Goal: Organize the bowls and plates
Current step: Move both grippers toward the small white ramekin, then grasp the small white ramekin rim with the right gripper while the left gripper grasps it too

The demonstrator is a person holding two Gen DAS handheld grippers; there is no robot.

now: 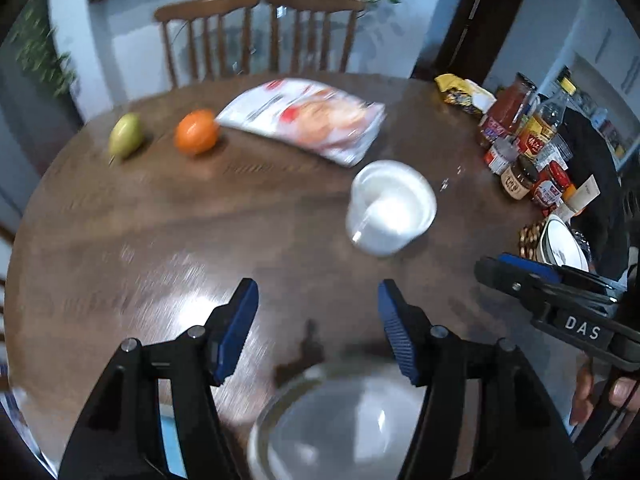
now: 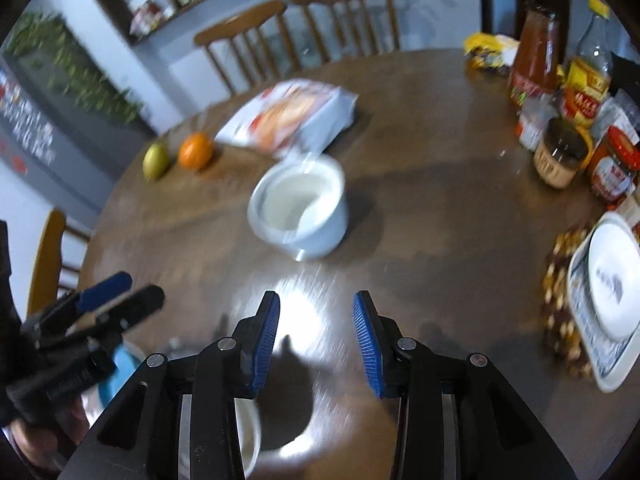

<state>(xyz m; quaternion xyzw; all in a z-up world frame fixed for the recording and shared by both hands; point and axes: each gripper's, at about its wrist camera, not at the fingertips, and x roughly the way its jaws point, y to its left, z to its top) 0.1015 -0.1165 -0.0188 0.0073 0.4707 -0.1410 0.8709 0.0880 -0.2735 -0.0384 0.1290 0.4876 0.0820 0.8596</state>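
On glossy wooden table (image 1: 160,240), round white bowl (image 1: 394,208)

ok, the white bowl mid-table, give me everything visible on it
The white bowl looks like glossy ceramic: deep, straight-walled, round, upright on the wooden table. Its rim seems doubled, possibly two bowls nested, but motion blur makes that uncertain. A pale streak inside may be glare or a utensil; I cannot tell. It stands apart from the snack bag behind it. Nothing touches it: the left hand-held gripper and right hand-held gripper both stand open, short of it.
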